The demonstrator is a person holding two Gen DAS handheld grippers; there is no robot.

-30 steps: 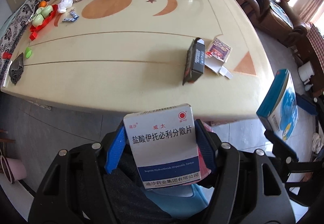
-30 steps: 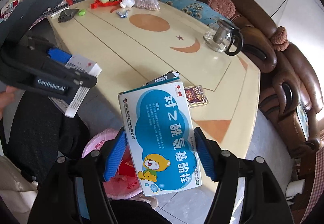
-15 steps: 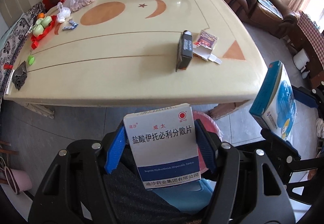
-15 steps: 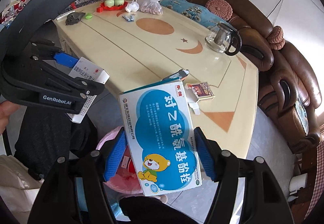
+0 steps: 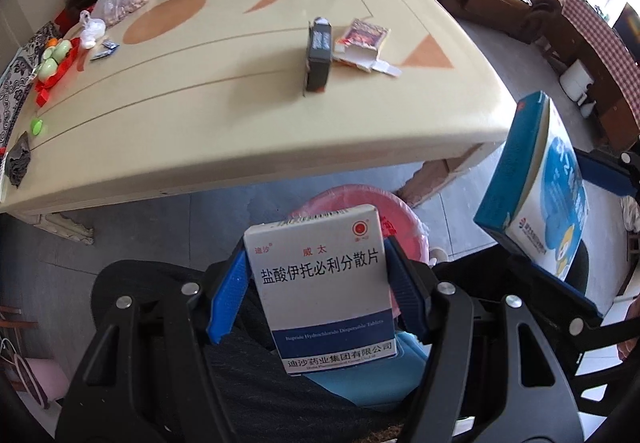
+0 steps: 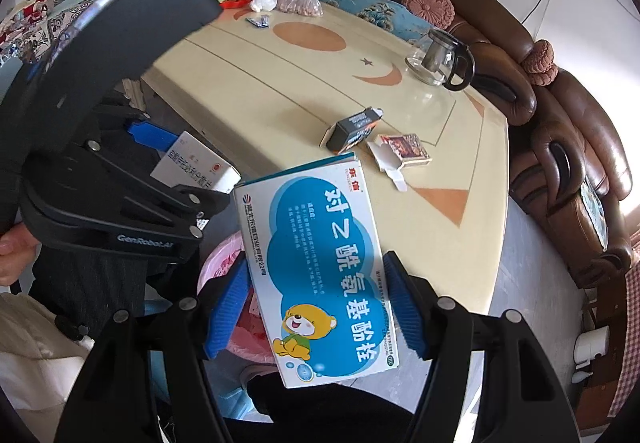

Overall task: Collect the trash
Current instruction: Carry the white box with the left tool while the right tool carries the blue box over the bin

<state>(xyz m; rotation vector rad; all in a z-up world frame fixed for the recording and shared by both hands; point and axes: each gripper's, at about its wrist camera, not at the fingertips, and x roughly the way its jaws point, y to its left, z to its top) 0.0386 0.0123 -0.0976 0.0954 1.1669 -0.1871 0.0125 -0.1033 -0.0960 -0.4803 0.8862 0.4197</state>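
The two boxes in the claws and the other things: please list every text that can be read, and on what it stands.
White box in the left claw: "迪沙", "威太", "盐酸伊托必利分散片", "迪沙药业集团有限公司"; its English line is too blurred.
Blue box in the right claw: "对乙酰氨基酚栓"; the small print is unreadable.
Left claw body: "GenRobot.AI".
Black box and red packet on the table: print too small to read.
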